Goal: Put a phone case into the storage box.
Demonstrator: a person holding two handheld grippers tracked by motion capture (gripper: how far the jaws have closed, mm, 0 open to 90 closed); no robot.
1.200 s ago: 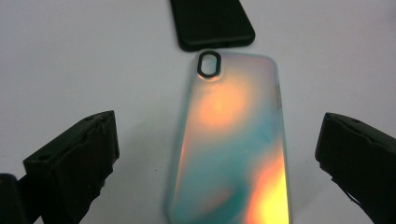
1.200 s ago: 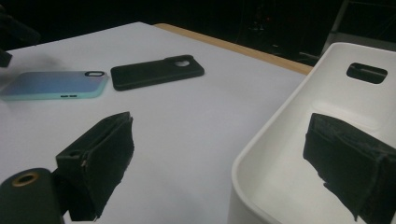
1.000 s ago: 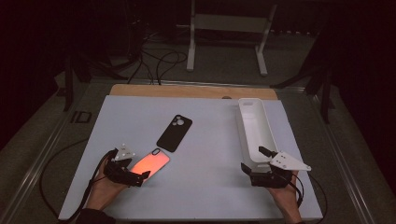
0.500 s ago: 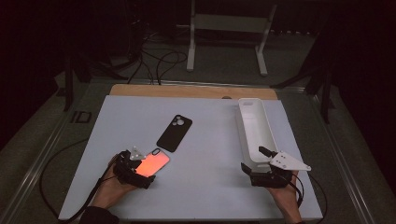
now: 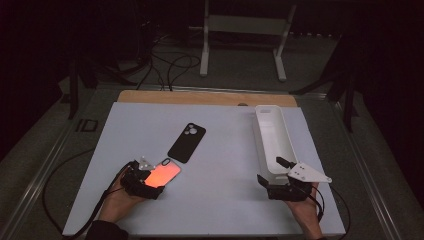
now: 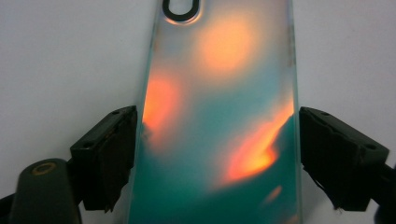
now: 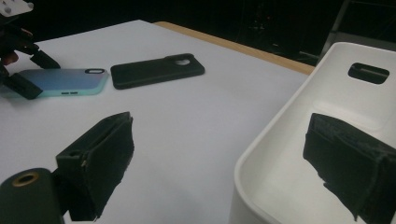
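Note:
An iridescent phone case (image 5: 167,171) glowing orange and teal lies flat at the near left of the white table (image 5: 225,200). My left gripper (image 5: 152,179) has just been closing on its near end, and both pads (image 6: 112,154) meet the case (image 6: 219,93) at its long edges. A black phone case (image 5: 187,142) lies just beyond it. My right gripper (image 5: 271,170) stands open at the near end of a long white tray (image 5: 260,145). In the right gripper view one jaw hangs over the tray (image 7: 280,121) and the other over the table.
The right gripper view shows the black case (image 7: 156,70) and the iridescent case (image 7: 65,80) off to the left, with the left gripper (image 7: 18,60) at the latter. A wooden strip (image 5: 200,97) borders the table's far edge. Cables and a stand's legs lie on the floor beyond.
My left gripper has slid forward over the near end of the iridescent case, and its jaws have come in against the case's edges. The right gripper has stayed still.

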